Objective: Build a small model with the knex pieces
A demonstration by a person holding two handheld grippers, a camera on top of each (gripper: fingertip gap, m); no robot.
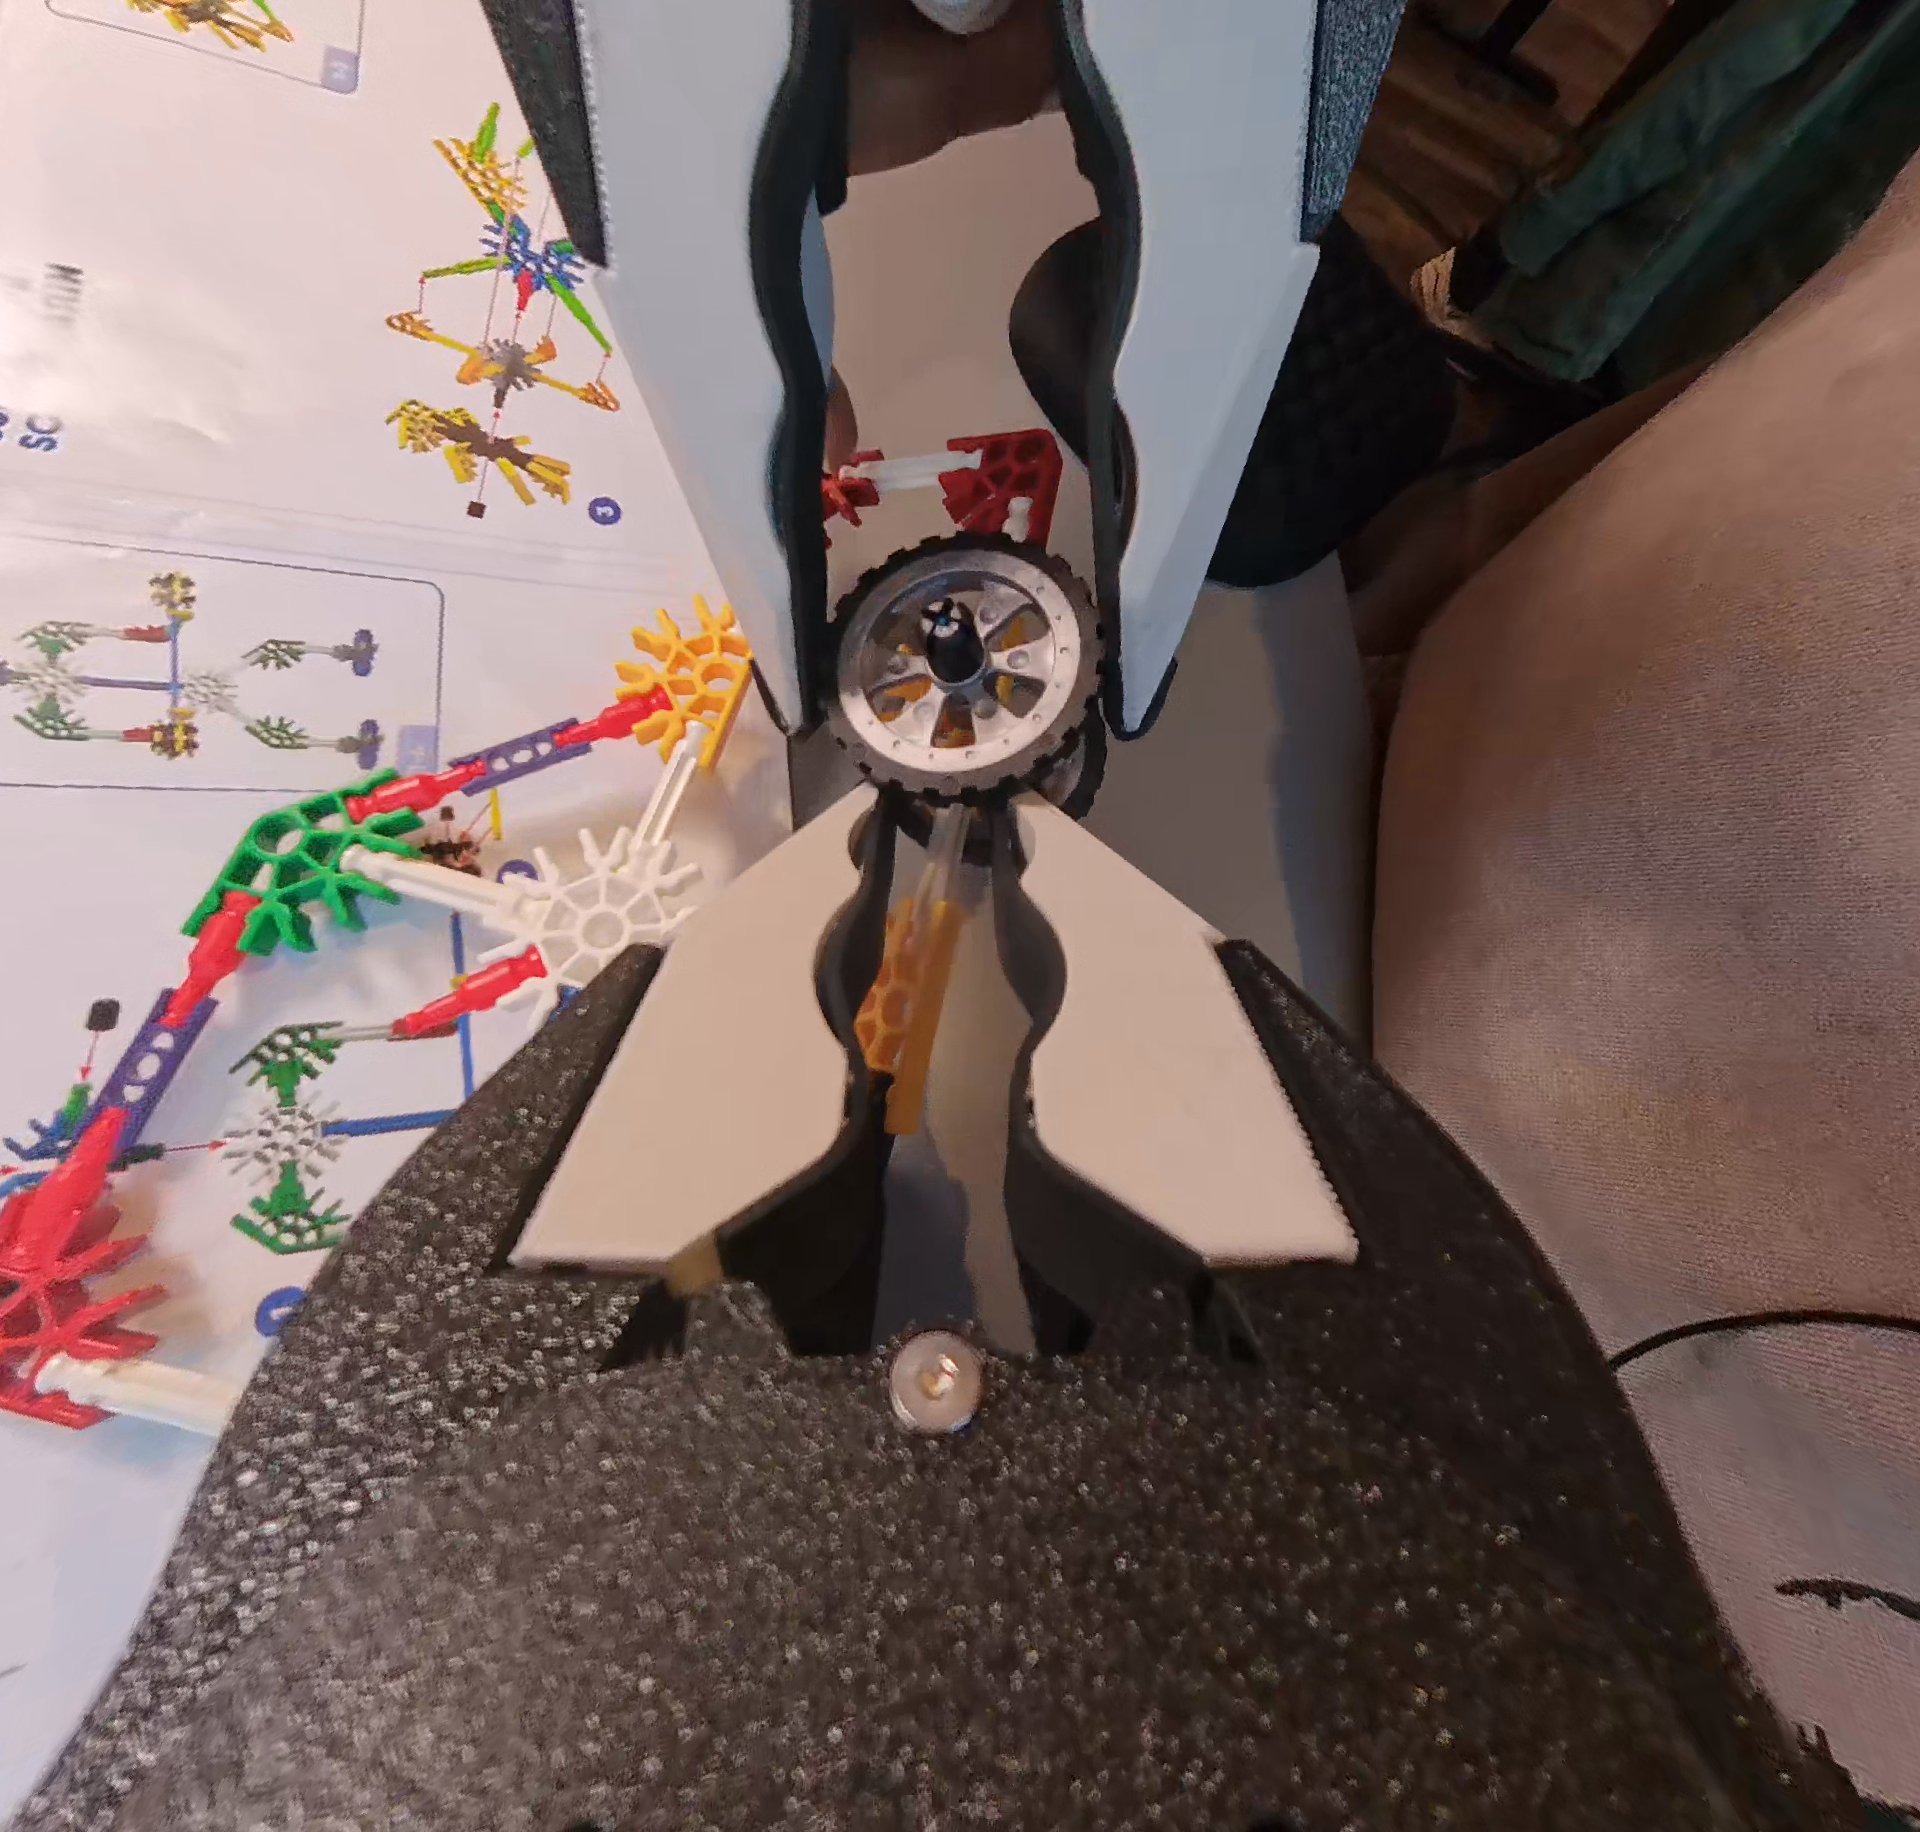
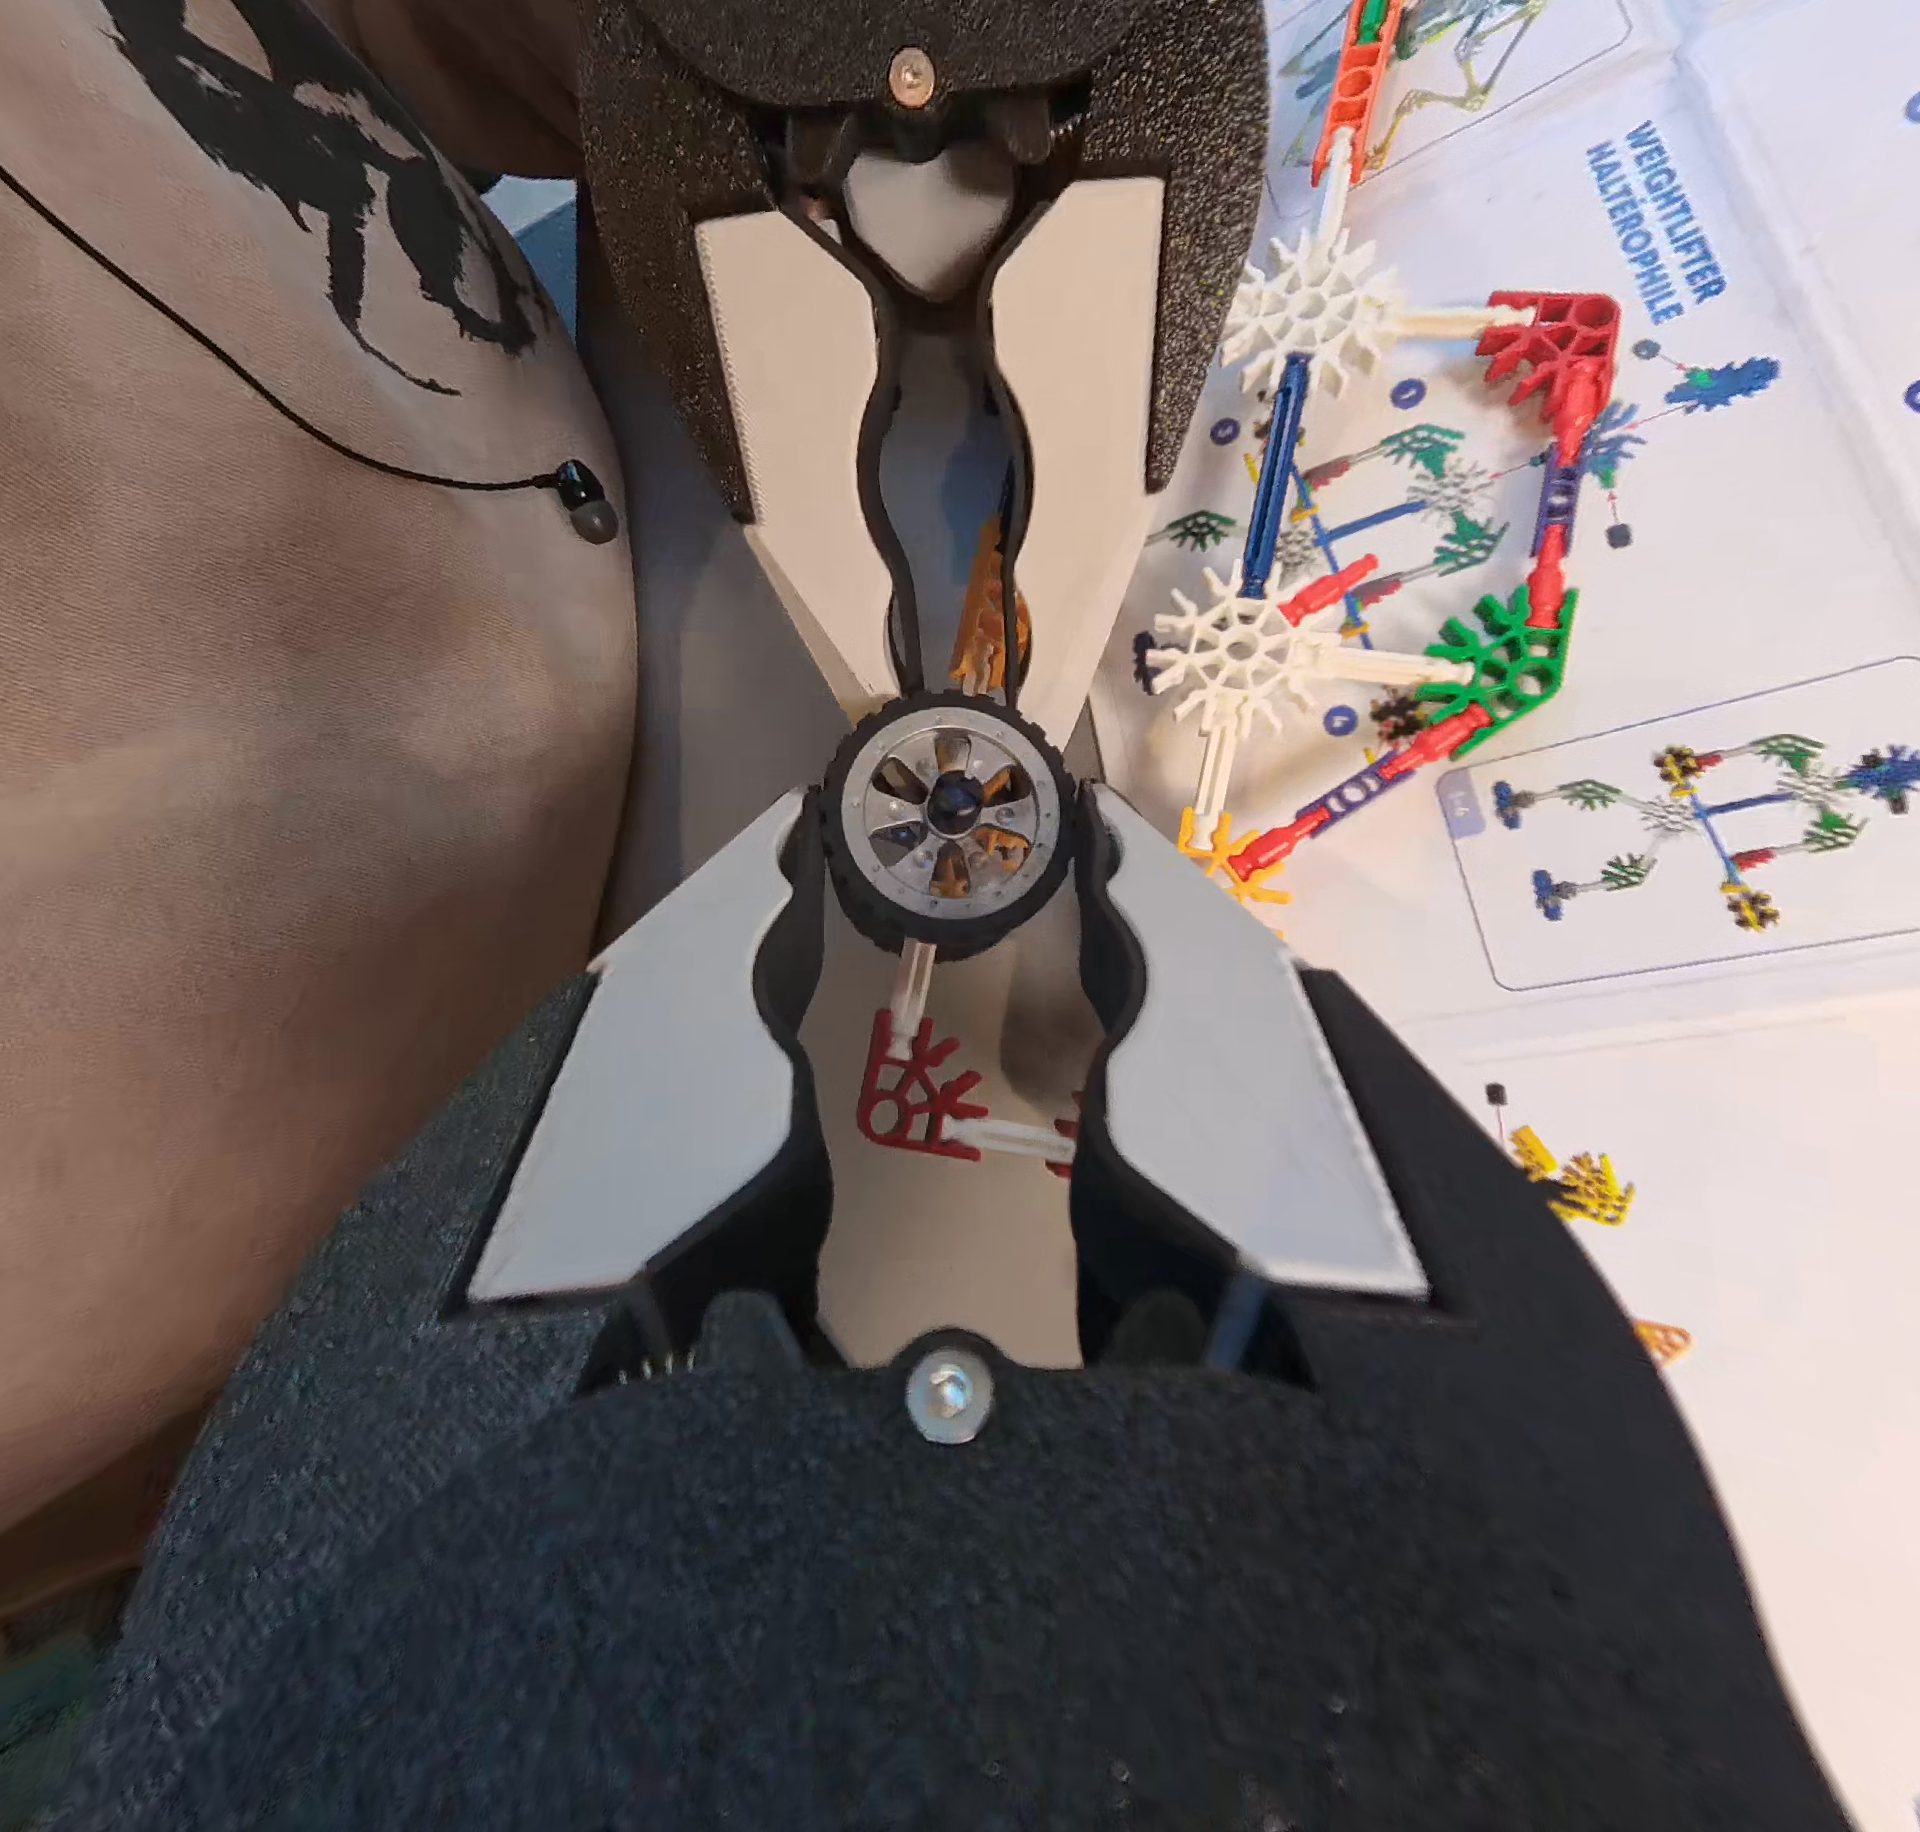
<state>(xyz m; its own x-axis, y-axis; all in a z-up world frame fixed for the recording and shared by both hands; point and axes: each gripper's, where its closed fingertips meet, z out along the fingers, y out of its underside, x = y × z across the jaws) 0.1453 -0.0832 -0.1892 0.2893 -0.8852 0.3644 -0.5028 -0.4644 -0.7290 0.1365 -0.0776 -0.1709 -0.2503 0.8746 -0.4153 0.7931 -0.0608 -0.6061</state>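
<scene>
Holding the wheel: the right gripper (image 2: pixel 945 847) has its two tips pressed on both sides of the black tyre of a small silver wheel (image 1: pixel 966 681). It is closed just as far as the wheel lets it. It looks like a grip from the sides, so the middle hole stays free.
Left gripper (image 1: pixel 935 832): it points at the wheel from the other side. Its fingers are almost together and they pinch an orange piece (image 1: pixel 894 1013) with a pale rod on it. The rod runs up to the wheel.
Face to face: the two grippers meet tip to tip, likely so rod and wheel stay in one line.
Red piece (image 2: pixel 914 1086): it sits on a white rod by the wheel, in the open gap behind the right gripper's tips. Nothing squeezes it.
Toy frame (image 1: pixel 312 868): green, red, white and purple pieces are joined together. It lies flat on the picture sheet (image 1: pixel 260 224), beside the grippers and apart from them.
Cloth (image 1: pixel 1662 951): it is tan and soft and lies on the other side of the wheel.
</scene>
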